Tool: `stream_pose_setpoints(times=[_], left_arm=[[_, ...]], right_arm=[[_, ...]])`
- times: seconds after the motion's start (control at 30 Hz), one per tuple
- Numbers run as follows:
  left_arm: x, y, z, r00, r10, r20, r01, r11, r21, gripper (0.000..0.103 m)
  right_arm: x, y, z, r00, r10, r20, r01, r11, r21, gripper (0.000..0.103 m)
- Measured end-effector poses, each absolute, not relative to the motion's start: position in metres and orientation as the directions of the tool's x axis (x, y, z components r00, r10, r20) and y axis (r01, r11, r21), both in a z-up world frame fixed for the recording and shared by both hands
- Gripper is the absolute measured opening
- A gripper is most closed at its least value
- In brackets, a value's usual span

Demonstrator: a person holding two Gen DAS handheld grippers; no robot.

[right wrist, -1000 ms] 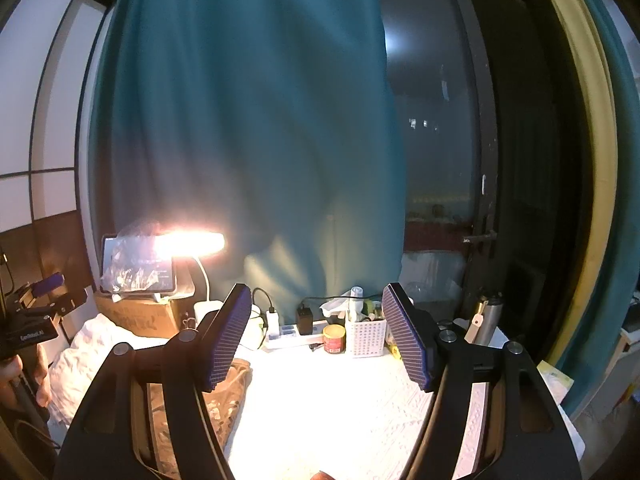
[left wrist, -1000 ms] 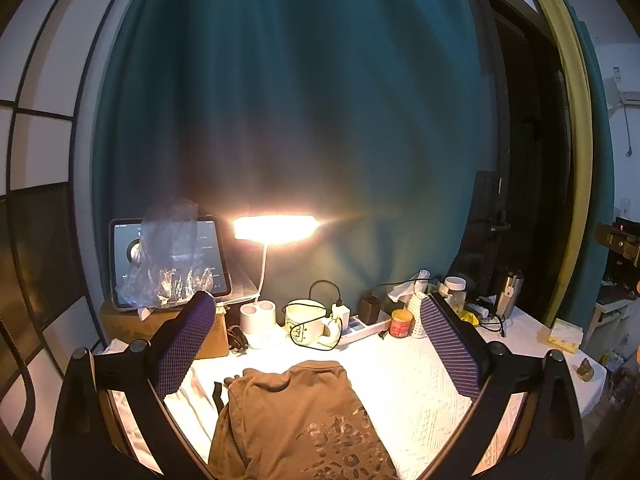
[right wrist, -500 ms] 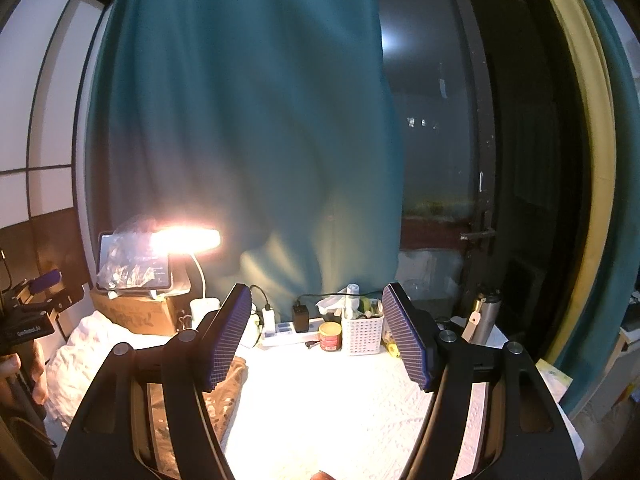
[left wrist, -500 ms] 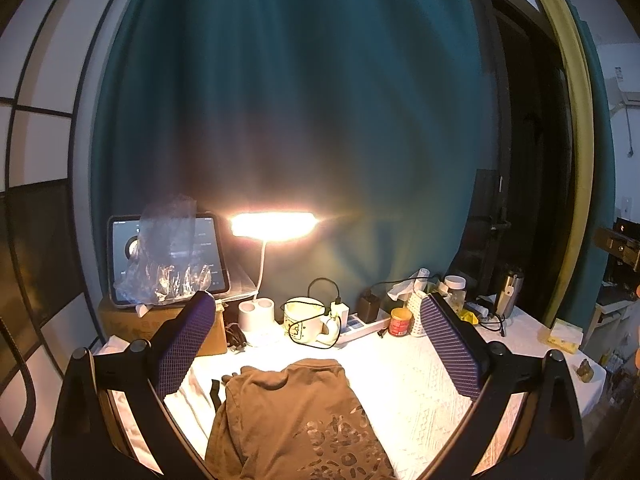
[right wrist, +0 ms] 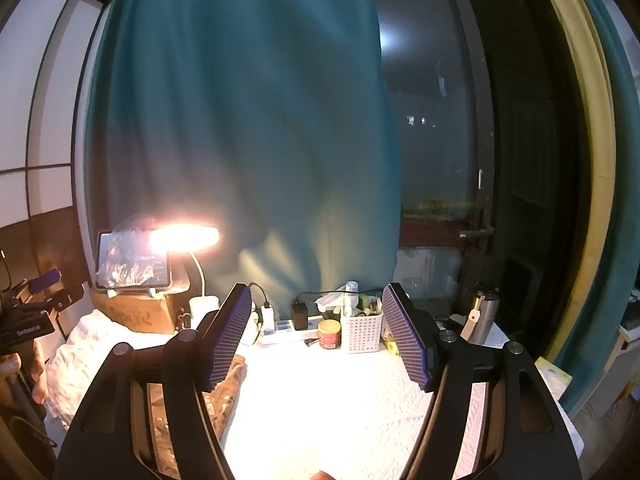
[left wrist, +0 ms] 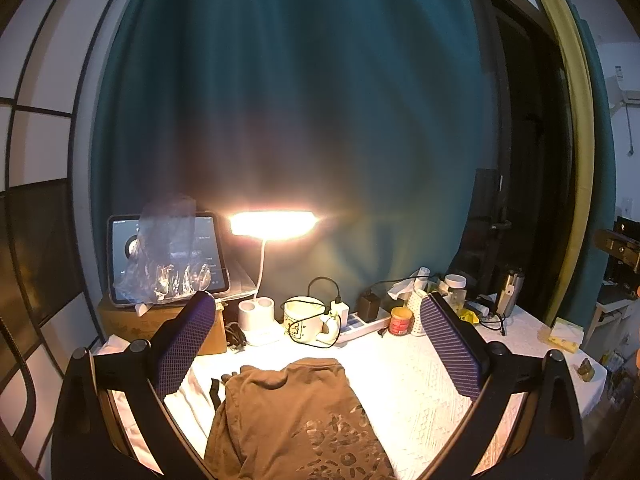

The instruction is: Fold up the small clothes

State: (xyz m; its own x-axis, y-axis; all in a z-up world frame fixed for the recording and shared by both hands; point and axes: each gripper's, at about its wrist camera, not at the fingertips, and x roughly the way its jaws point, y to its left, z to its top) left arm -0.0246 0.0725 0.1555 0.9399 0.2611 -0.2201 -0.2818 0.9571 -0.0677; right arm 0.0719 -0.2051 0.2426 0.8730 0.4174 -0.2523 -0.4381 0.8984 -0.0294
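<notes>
A small brown garment [left wrist: 296,416] with a shiny leopard print lies on the white textured tablecloth [left wrist: 416,392], at the bottom centre of the left wrist view. My left gripper [left wrist: 316,344] is open and empty, held above the garment's far edge. In the right wrist view only a strip of the garment [right wrist: 230,384] shows behind the left finger. My right gripper [right wrist: 320,340] is open and empty, over bare cloth to the garment's right.
At the table's back stand a lit desk lamp [left wrist: 272,226], a tablet on a cardboard box [left wrist: 168,256], a mug [left wrist: 304,322], a power strip [left wrist: 364,322], a red can [left wrist: 401,320], a white basket [right wrist: 362,330] and a steel flask [right wrist: 482,316]. White cloth [right wrist: 84,352] is bunched at the left.
Both views have shifted only slightly; the right gripper has drifted a little, and both grippers stay open. The garment has not moved.
</notes>
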Motion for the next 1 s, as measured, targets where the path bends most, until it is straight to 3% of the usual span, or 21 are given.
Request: stream_pose_setpoints(times=[1.0], left_arm=[[-0.0198, 0.0700, 0.1554, 0.942, 0.254, -0.218, -0.272, 0.961, -0.057, 0.101]], right_arm=[[0.0701, -0.2082, 0.2396, 0.875, 0.407, -0.262, -0.428, 0.903, -0.030, 0.072]])
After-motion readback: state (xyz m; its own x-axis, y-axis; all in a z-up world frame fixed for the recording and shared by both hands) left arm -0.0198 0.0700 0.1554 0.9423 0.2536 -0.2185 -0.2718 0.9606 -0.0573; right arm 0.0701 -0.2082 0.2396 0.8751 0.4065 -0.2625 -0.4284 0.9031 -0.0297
